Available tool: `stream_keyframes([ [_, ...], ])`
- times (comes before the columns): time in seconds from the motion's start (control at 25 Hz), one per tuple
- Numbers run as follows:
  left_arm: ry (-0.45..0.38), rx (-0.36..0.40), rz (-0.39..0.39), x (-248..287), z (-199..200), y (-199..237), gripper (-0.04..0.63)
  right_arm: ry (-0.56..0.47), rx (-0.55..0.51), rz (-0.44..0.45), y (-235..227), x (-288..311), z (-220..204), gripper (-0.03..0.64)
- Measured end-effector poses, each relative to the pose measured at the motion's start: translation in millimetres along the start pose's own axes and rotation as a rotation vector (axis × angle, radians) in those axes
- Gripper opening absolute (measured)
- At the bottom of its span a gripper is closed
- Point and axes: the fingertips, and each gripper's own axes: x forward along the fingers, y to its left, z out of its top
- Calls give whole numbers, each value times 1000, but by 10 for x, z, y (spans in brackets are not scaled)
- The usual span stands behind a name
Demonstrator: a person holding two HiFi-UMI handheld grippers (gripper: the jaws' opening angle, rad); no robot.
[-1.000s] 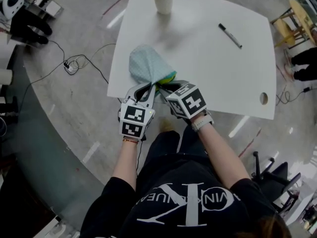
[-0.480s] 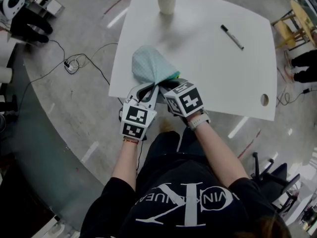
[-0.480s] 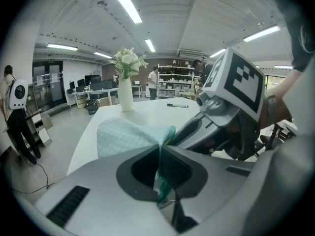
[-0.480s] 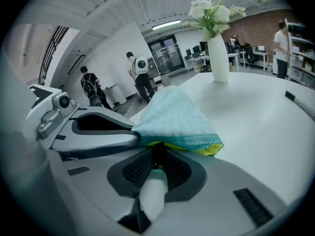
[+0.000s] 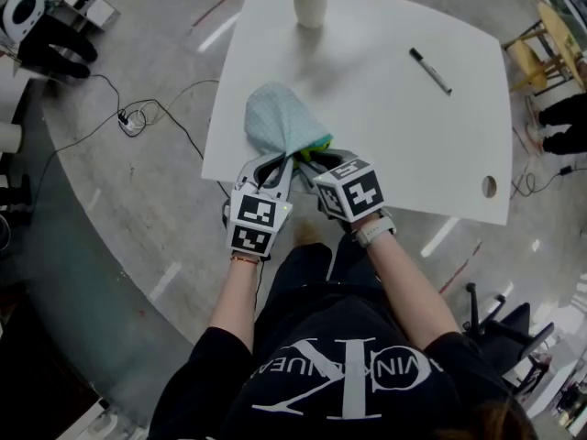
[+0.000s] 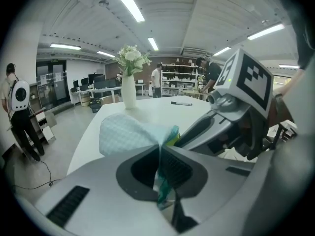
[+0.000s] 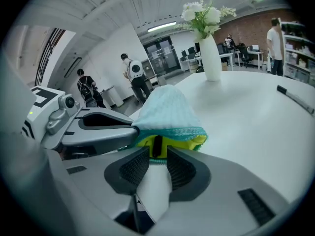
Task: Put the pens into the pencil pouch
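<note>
A pale teal checked pouch (image 5: pixel 275 119) lies at the near left of the white table (image 5: pixel 385 126), its yellow-lined mouth toward me. My left gripper (image 5: pixel 280 165) is shut on the mouth's teal edge (image 6: pixel 162 186). My right gripper (image 5: pixel 316 159) is at the same mouth. Its jaws have just been opening, and the pads (image 7: pixel 183 168) stand apart. A small dark piece (image 7: pixel 156 145) at the yellow lining sits between them, untouched; I cannot tell what it is. One black pen (image 5: pixel 427 67) lies far off at the back right. The pouch's inside is hidden.
A white vase with flowers (image 5: pixel 309 3) stands at the table's far edge. A round hole (image 5: pixel 489 187) is in the table's near right corner. A wooden chair (image 5: pixel 541 44) is at the right. Cables and a power strip (image 5: pixel 133 122) lie on the floor at the left.
My right gripper has drawn back a little toward me at the pouch's mouth. The left gripper, the pouch and the pen have stayed where they were.
</note>
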Motion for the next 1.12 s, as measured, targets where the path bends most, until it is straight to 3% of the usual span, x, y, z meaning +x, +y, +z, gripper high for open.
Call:
stream_keyframes([
  [0.24, 1, -46, 13, 26, -49, 30, 17, -18, 16, -6, -54, -189, -137, 130],
  [0.44, 8, -40, 5, 36, -65, 6, 23, -43, 39, -20, -139, -305, -186, 129],
  [0.64, 3, -61, 1, 52, -42, -4, 68, -100, 42, -22, -263, -436, -140, 118],
  [0.84, 5, -51, -6, 19, 11, -49, 110, -141, 65, -49, -443, -568, -95, 106],
  [1.12, -39, 0, 55, -49, 179, -4, 115, -186, 71, -97, -636, -748, -56, 87],
])
